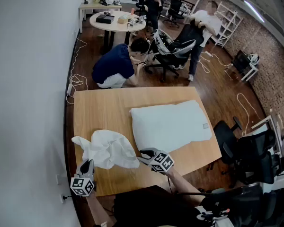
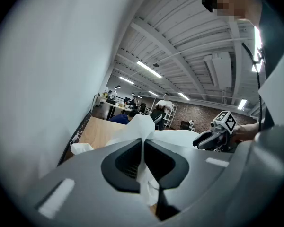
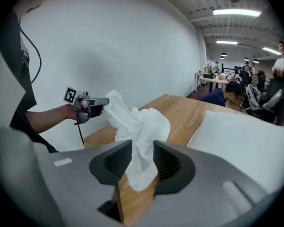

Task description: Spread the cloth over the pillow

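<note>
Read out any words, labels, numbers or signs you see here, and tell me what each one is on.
No text here can be read.
Tag on the pillow: too small to read.
Marker cubes: black-and-white square patterns, no letters.
Cloth: plain, no print.

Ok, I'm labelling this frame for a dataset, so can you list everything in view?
cloth: one, white, bunched on the near left part of the wooden table
pillow: one, white, flat on the table, right of the cloth
wooden table: one, light brown, centre
round table: one, white, far back, with small items on top
office chairs: several, black, right edge and beyond the table
crouching person: one, dark blue top, just beyond the table; others further back
left gripper: one, grey, shut on the cloth's left end
right gripper: one, grey, gripping the cloth's right end, near the pillow
</note>
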Motion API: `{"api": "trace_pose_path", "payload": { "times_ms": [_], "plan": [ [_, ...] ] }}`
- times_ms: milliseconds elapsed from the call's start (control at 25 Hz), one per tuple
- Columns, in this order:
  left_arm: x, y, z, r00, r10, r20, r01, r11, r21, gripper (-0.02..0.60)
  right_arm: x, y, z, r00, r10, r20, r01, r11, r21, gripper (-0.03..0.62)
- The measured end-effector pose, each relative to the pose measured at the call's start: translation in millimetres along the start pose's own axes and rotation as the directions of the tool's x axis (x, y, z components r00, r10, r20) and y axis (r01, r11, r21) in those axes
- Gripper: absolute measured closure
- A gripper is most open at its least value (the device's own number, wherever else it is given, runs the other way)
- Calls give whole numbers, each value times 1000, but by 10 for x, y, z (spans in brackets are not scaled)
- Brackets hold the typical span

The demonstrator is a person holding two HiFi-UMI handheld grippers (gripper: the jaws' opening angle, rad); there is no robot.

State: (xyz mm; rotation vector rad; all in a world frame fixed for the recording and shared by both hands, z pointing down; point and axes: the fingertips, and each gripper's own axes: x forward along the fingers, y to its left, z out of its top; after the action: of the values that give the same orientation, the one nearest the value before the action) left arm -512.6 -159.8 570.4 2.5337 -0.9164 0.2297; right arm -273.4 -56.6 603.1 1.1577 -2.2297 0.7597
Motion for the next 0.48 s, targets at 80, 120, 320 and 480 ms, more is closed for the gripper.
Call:
{"api": "trace_pose_path", "payload": {
  "times_ms": [80,120,320,480],
  "plan": [
    [20,-100,-34,1000,10,12,-9,1000,-17,569,-91,-135,109,999,5,35,-4,1000,-17,453],
    [103,-70,10,1000,7,28,-7,1000,-11,569,-90,-249,209,998,-2,64,4,1000,-28,453],
    [382,153,474,993,-17,121,14,1000,27,569,59,-693,499,989,-48,139,51,998,-25,451],
    [19,165,327,993,58,101,-51,996,-67,569,203,-824,353,994,-54,97,49,997,53,430]
  ]
}}
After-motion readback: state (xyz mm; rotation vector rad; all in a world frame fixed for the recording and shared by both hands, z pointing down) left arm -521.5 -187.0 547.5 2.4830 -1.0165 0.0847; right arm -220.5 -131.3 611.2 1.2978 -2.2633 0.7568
